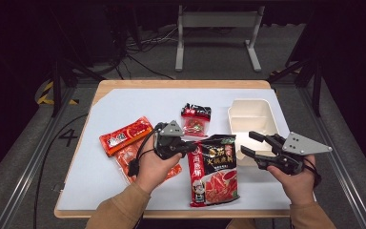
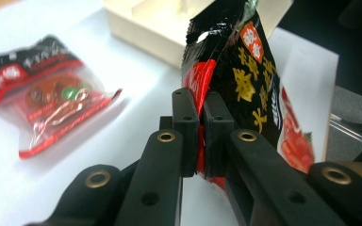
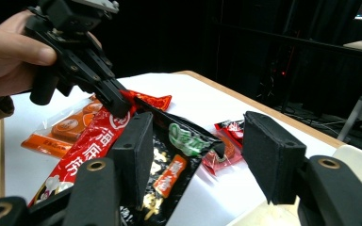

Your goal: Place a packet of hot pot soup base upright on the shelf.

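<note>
A wooden table [image 1: 171, 84] under a white sheet [image 1: 124, 102] carries three sauce packets: orange ones [image 1: 125, 136] left of centre, a small red one [image 1: 195, 119] above centre, plus a cream tray [image 1: 252, 119] (upper right).

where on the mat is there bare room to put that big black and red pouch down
Bare mat lies along the far edge, beyond the orange packets and left of the small red packet. The near-left corner, left of the left gripper, is free too. The middle is crowded: the pouch, packets and cream container sit close together.
</note>
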The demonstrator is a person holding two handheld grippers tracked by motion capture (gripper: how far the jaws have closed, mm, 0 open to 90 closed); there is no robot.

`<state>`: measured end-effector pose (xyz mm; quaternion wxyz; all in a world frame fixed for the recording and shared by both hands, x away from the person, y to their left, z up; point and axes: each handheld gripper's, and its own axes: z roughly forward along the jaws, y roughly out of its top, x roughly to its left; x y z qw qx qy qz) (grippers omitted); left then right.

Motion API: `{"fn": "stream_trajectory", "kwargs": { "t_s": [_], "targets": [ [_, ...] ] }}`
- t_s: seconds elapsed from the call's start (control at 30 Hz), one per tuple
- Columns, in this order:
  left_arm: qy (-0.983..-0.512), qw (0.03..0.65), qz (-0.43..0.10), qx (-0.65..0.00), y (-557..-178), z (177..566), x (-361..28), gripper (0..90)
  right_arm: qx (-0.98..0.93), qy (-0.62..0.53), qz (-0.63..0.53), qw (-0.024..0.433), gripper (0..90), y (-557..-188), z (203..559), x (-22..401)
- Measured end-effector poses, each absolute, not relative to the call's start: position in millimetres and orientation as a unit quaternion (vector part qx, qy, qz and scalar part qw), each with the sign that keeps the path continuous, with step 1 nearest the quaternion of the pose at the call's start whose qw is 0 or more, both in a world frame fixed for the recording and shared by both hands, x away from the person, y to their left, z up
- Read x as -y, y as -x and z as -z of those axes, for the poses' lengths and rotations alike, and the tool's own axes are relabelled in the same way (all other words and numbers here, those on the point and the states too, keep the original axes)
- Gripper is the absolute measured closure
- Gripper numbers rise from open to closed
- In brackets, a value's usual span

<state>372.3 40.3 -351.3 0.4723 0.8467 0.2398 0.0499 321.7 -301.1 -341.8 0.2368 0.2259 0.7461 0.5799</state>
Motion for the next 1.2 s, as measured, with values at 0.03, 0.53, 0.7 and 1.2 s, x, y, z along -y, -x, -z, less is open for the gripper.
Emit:
{"fn": "stream_trajectory", "kwargs": {
  "t_s": [0.03,0.53,0.7,1.2],
  "targets": [
    [-0.846,0.477,-0.056,-0.232,-368,347,-39,87.1,-0.745,-0.226,-0.581,0.237,44.5,-321,341,302],
    [-0.834,0.497,-0.125,-0.207,-351,320,-44,87.4,-0.741,-0.223,-0.592,0.227,42.8,-313,329,300],
    [-0.828,0.499,-0.15,-0.207,-350,313,-48,87.3,-0.75,-0.241,-0.581,0.207,41.0,-316,329,294],
    [-0.814,0.518,-0.172,-0.199,-346,302,-53,87.4,-0.78,-0.273,-0.545,0.142,34.0,-347,338,264]
  ]
}}
